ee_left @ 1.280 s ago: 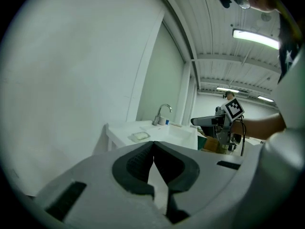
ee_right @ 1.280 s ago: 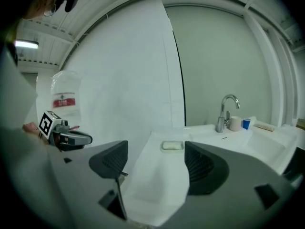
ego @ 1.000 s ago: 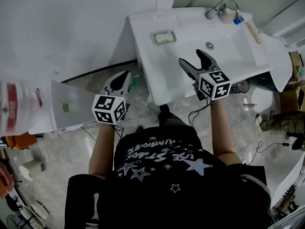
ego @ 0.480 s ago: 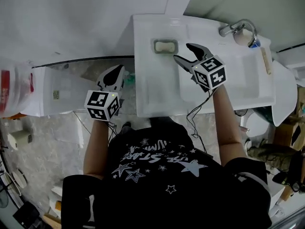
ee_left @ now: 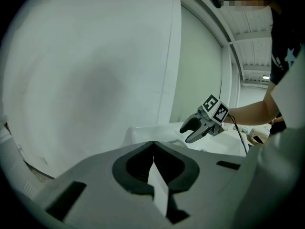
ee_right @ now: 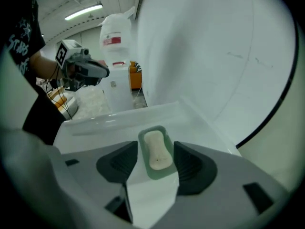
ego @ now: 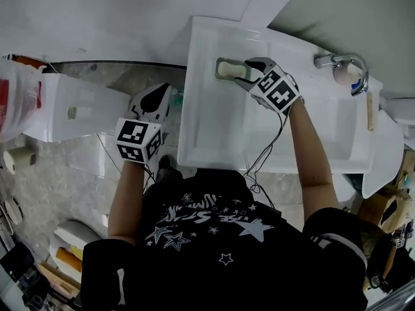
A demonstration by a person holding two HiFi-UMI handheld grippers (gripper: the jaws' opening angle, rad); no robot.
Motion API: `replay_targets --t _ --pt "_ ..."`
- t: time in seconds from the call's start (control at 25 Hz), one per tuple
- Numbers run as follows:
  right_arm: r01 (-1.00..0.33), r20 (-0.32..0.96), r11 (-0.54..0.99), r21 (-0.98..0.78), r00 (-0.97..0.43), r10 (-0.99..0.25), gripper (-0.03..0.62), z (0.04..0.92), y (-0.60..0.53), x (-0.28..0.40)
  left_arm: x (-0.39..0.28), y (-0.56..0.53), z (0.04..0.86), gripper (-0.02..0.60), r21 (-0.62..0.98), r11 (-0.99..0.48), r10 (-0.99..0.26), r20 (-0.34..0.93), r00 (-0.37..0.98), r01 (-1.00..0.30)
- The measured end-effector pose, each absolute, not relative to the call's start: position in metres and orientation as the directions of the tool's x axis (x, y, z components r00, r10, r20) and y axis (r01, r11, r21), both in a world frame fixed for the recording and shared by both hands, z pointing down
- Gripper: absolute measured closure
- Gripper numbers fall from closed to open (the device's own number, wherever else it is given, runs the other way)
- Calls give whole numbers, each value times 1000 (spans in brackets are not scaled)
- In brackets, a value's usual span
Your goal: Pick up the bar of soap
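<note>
A pale bar of soap (ego: 226,69) lies in a green dish (ego: 220,61) at the back left corner of the white sink (ego: 214,141). My right gripper (ego: 245,72) hangs just over the dish, pointing steeply down. Its own view shows the soap (ee_right: 156,147) and dish (ee_right: 153,130) between the dark pads (ee_right: 190,163), which stand apart from the soap. That gripper (ee_right: 155,152) is open, and its jaws have just been closing. My left gripper (ego: 154,100) hovers left of the sink over the floor, and its jaws (ee_left: 153,143) are shut on nothing.
A chrome tap (ego: 342,66) sits at the sink's back right, with a thin stick (ego: 371,112) on the rim near it. A white cabinet (ego: 71,112) and a white bag with a red label (ee_right: 116,35) stand to the left. The wall runs just behind the dish.
My right gripper has travelled across the basin to the soap dish, rolled and tipped downward, and its jaws have narrowed. The left gripper has drifted slightly beside the sink.
</note>
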State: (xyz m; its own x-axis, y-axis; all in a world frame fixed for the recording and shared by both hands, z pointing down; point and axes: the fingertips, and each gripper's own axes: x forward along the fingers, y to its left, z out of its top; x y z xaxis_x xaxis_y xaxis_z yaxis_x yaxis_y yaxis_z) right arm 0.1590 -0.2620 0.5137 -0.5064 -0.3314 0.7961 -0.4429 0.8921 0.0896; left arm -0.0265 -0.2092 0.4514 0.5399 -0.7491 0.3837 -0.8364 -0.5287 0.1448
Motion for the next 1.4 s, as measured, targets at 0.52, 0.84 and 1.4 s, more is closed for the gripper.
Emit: replay_targets --t 0.52,0.84,1.4 --pt "-224 904 967 121 -377 -200 365 560 -278 143 -31 -222 471 572 174 -496 -749 411 520 -851" --pt "-156 939 980 120 -303 -163 367 578 -281 140 -34 -224 481 572 189 -490 -739 428 520 -851" --pt "-71 970 984 166 -167 -176 396 591 -282 131 -34 -225 486 571 205 -496 -729 430 533 -844"
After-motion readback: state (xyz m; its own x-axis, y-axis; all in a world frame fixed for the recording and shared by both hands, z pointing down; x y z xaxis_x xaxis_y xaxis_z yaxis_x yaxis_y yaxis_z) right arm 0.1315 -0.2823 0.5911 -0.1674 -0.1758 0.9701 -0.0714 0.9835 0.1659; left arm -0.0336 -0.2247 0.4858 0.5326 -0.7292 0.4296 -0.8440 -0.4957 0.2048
